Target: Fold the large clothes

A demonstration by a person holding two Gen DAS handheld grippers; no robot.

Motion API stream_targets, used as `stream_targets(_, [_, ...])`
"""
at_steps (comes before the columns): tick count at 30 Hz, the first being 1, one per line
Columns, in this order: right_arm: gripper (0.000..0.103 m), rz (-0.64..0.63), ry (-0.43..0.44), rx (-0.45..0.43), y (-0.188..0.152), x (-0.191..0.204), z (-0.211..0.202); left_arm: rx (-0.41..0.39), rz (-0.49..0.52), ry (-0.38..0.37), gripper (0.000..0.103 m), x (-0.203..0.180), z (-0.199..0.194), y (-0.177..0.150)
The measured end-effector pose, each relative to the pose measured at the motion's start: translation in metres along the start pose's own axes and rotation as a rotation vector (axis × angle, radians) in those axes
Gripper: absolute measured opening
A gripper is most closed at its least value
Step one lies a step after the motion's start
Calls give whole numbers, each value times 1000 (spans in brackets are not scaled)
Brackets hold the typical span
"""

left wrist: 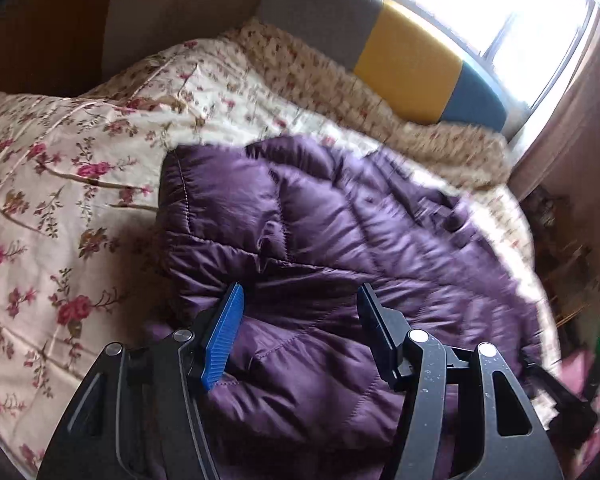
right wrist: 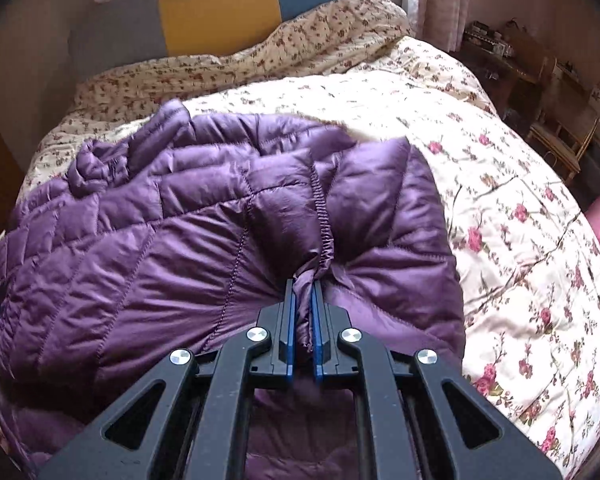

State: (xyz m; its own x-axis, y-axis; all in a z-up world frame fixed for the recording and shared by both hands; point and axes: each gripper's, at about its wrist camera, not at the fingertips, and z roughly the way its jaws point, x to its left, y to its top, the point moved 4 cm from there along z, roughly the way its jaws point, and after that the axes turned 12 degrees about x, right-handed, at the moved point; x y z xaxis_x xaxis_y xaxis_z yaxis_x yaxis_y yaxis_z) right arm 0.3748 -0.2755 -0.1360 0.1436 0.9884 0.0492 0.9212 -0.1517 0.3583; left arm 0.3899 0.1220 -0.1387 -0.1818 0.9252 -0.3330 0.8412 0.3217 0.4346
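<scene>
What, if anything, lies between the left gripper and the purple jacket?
Nothing visible. The left gripper hangs open directly over the jacket, with only purple fabric between and below its fingers. The right gripper is already shut on a gathered fold of the jacket on the bedspread.

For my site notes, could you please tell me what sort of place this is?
Most likely a bedroom: a bed under a cream floral quilt, a grey, yellow and blue padded headboard, and a curtained window.

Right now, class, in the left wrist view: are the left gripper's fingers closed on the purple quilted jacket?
No: the left gripper has its fingers spread apart above the purple quilted jacket, pinching no fabric.
</scene>
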Motion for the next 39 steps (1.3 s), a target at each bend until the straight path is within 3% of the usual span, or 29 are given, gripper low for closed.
stream_targets(3, [6, -28, -24, -2, -7, 2, 7, 23, 64, 77, 59, -4, 19, -4])
stream_targets(10, [12, -64, -81, -17, -7, 11, 9, 19, 87, 101, 59, -3, 21, -5])
stream_targets(12, [14, -66, -89, -24, -5, 11, 7, 11, 92, 108, 65, -7, 17, -3])
stream_targets(15, [23, -72, -93, -49, -5, 12, -2, -18, 104, 127, 69, -12, 6, -5])
stream_targets(17, [36, -80, -97, -72, -5, 14, -9, -39, 104, 129, 69, -13, -2, -5])
stream_targets(21, [40, -105, -97, -119, -1, 24, -23, -80, 95, 132, 69, -14, -16, -1])
stream_targets(27, [54, -154, -47, -177, 15, 56, -34, -98, 93, 126, 69, -18, -19, 8])
stream_targets(34, [60, -221, -13, -127, 38, 80, 4, -81, 126, 162, 69, -20, 2, 17])
stream_targets(39, [60, -274, -5, -118, 27, 80, 36, -55, 177, 186, 70, -17, 30, 18])
